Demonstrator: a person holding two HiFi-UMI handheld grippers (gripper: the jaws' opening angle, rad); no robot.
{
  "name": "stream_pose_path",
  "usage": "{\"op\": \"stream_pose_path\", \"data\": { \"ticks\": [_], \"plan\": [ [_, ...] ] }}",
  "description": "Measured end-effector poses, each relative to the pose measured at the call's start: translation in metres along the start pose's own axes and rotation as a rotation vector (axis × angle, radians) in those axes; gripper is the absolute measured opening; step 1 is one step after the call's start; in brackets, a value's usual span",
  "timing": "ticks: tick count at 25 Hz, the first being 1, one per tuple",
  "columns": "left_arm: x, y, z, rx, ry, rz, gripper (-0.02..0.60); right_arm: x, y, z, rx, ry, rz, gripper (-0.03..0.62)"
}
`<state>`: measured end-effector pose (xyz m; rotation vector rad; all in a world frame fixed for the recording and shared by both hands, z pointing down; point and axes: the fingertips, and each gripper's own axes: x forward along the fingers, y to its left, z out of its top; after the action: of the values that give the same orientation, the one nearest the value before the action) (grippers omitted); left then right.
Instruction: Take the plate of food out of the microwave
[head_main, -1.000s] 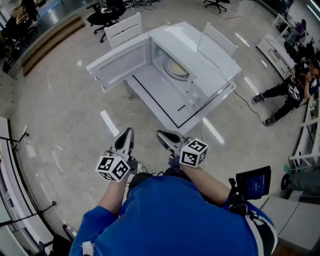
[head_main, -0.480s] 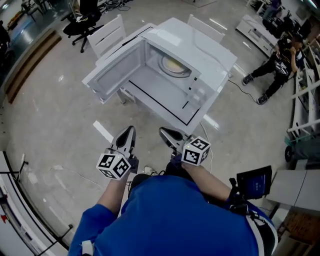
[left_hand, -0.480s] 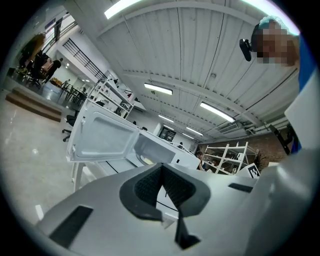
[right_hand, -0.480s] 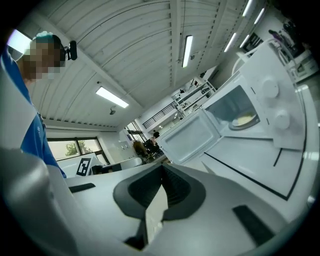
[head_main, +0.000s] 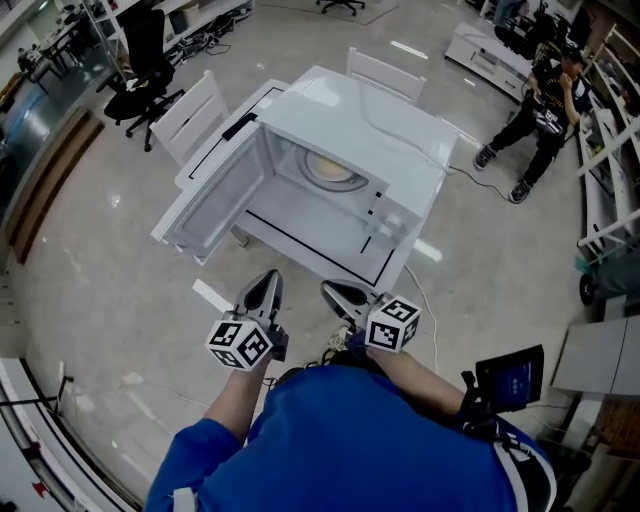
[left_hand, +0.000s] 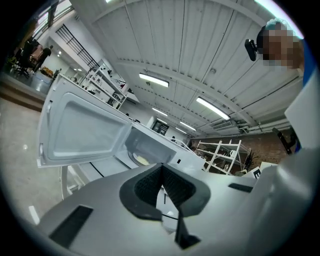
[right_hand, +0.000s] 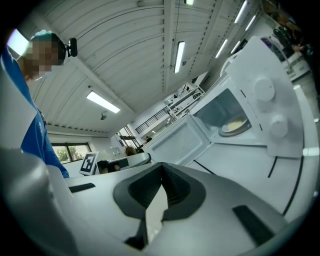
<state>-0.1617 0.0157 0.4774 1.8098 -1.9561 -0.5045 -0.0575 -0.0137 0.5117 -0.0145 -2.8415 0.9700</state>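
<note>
Microwave (head_main: 340, 130) nearer than before, door (head_main: 215, 205) open, plate (head_main: 330, 168) inside, chairs (head_main: 195, 115) behind

I hold my left gripper (head_main: 260, 296) and right gripper (head_main: 343, 297) just ahead of my body, side by side but apart, pointing forward about level, tips angled slightly inward. Both have their jaws closed on nothing.

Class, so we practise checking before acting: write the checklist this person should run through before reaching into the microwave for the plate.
1. Microwave door open: ok.
2. Plate of food visible inside: ok.
3. Left gripper open for grasping: not ok, shut and empty.
4. Right gripper open: not ok, shut and empty.
5. Grippers at the cavity: not ok, both short of it.
</note>
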Motion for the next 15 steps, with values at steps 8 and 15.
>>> {"op": "stream_pose_path", "data": {
  "ticks": [8, 15],
  "plan": [
    [0.066, 0.010, 0.010, 0.005, 0.039, -0.038, 0.009, 0.009, -0.033, 0.031, -0.004, -0.057, -0.016, -0.008],
    [0.115, 0.015, 0.005, -0.024, 0.094, -0.083, 0.009, 0.001, -0.057, 0.042, 0.007, -0.092, -0.090, -0.008]
  ]
}}
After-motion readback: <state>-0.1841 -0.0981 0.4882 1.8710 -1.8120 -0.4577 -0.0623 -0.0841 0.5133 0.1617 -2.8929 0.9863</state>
